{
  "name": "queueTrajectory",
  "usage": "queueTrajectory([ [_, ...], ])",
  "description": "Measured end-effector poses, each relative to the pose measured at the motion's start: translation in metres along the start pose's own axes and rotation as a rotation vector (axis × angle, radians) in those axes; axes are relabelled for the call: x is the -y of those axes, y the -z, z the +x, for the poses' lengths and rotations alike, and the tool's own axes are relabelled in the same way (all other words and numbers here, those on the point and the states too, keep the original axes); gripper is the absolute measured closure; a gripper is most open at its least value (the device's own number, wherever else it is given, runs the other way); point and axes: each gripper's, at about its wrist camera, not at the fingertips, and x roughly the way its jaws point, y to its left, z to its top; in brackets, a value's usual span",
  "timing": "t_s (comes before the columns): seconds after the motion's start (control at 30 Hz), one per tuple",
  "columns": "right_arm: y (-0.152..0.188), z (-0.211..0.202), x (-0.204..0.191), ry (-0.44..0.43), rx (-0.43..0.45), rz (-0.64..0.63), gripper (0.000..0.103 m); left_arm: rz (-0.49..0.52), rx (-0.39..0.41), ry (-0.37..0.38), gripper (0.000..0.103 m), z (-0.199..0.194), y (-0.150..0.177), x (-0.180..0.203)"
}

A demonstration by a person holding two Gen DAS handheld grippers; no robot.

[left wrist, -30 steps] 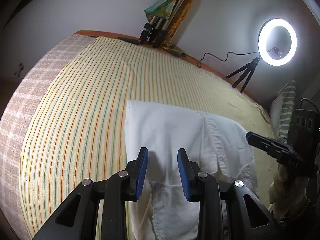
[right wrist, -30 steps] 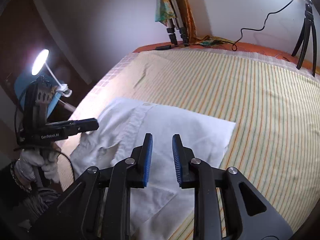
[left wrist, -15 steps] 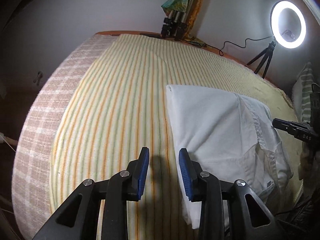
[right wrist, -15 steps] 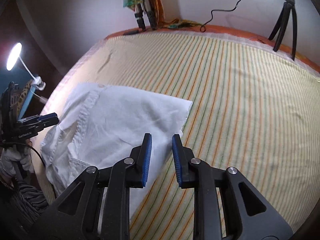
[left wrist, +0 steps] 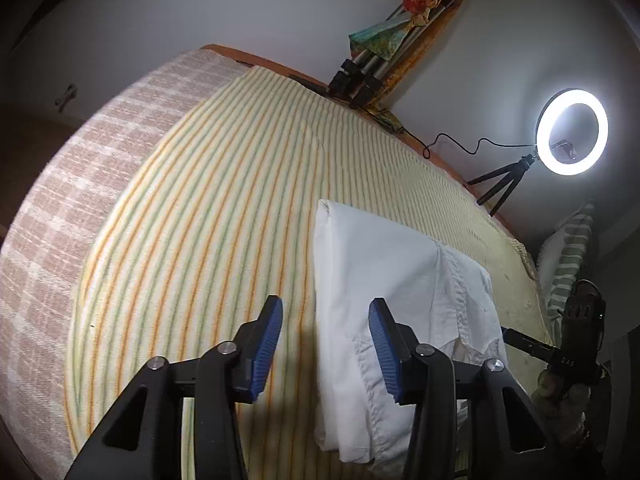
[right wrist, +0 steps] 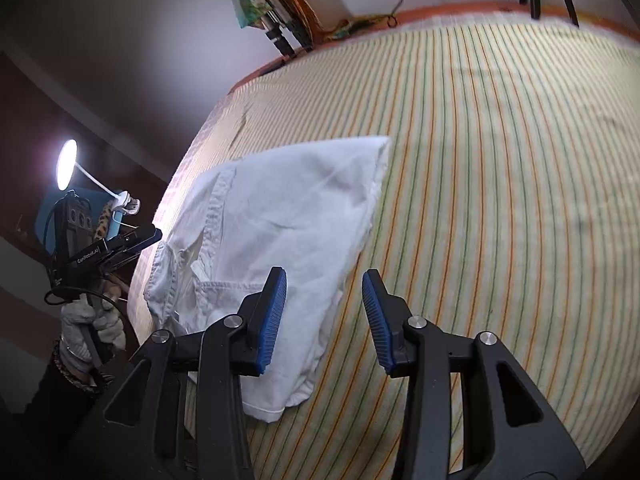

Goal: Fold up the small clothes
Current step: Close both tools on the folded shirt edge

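We see the white shirt (left wrist: pixel 384 280) lying folded on the striped bed cover (left wrist: pixel 208 216), and both grippers hang above it with nothing between their pads. The left gripper (left wrist: pixel 325 348) is spread wide over the shirt's straight folded edge, its right pad above the cloth and its left pad above bare cover. The right gripper (right wrist: pixel 324 322) is likewise spread, its left pad over the shirt (right wrist: pixel 288 216) and its right pad over the striped cover (right wrist: pixel 500 200).

In the left view the shirt sits toward the right part of the bed, and a broad stretch of cover lies open to its left, as far as the checked side of the mattress (left wrist: pixel 52 216). A ring light (left wrist: pixel 572 132) on a small tripod stands near the bed's far edge.

The shirt is a neat, roughly rectangular packet; a stitched placket and a collar-like flap show at one end, slightly rumpled.
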Motion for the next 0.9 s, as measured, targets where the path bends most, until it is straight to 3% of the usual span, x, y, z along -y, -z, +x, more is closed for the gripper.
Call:
queueTrajectory([
  [0.3, 0.008, 0.009, 0.029, -0.146, -0.037, 0.142, 0.06, -0.127, -0.088, 0.08, 0.05, 0.03, 0.0, -0.014],
  [0.5, 0.016, 0.01, 0.037, -0.235, -0.043, 0.179, 0.06, -0.138, -0.093, 0.113, 0.053, 0.038, -0.003, -0.013],
  [0.7, 0.017, 0.019, 0.027, -0.263, -0.062, 0.165, 0.066, -0.161, -0.109, 0.134, 0.07, 0.048, -0.006, -0.013],
  [0.9, 0.02, 0.017, 0.015, -0.227, -0.055, 0.135, 0.079, -0.102, -0.088, 0.076, 0.08, 0.047, -0.004, 0.0],
])
